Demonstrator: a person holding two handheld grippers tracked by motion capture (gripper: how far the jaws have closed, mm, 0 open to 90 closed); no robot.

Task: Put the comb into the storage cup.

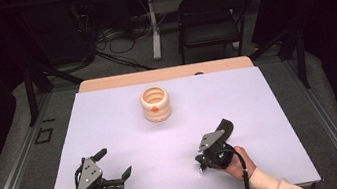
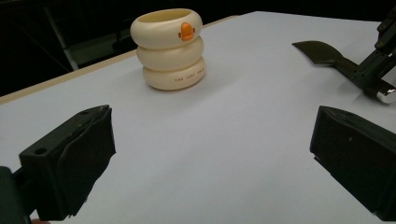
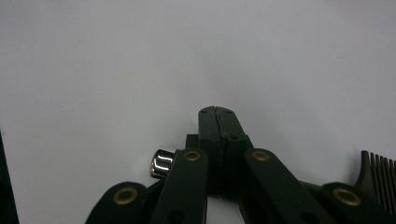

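A cream ribbed cup (image 1: pixel 155 104) with an orange duck mark stands upright on the far middle of the white table (image 1: pixel 262 126); it is also in the left gripper view (image 2: pixel 170 49), well ahead of the jaws. My left gripper (image 1: pixel 115 163) (image 2: pixel 210 158) rests near the front left, open, with nothing between its jaws. My right gripper (image 1: pixel 202 163) (image 3: pixel 218 116) is at the front right, tipped down at the table, its pads pressed together on nothing. A dark flat tool (image 1: pixel 225 126) (image 2: pixel 322 51) with comb-like teeth (image 3: pixel 379 164) lies close beside it.
A wooden strip (image 1: pixel 163 74) borders the table's far edge. Beyond it stand a black folding chair (image 1: pixel 208 15) and a table leg with cables on the floor. A person's hands and pale sleeves come in at the front edge.
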